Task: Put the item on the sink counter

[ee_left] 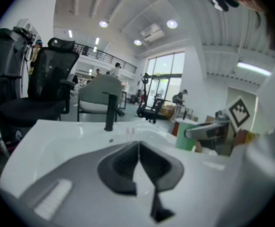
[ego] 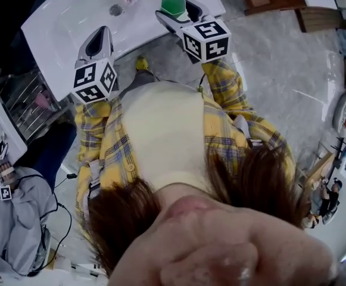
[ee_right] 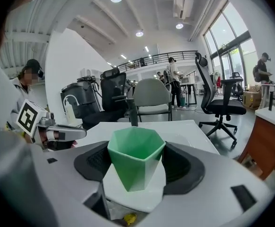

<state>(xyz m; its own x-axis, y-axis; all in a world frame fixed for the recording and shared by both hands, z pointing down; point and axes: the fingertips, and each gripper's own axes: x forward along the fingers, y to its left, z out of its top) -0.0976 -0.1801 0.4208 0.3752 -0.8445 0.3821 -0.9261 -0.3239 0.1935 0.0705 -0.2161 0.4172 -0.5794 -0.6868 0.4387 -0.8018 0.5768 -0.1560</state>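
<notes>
Right claw (ee_right: pixel 138 173) grips a faceted, matte green cup (ee_right: pixel 135 155); left claw (ee_left: pixel 138 167) is clenched.

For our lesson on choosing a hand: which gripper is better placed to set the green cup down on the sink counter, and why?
Right. The right gripper already holds the green cup in its jaws, above the sink counter. The left gripper is shut and empty.

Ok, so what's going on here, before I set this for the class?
A person holds a tool in each hand over the white sink counter. The right tool is shut on a green faceted cup, held above the counter and not yet released. The left tool is shut and empty, pointing at the faucet.
</notes>
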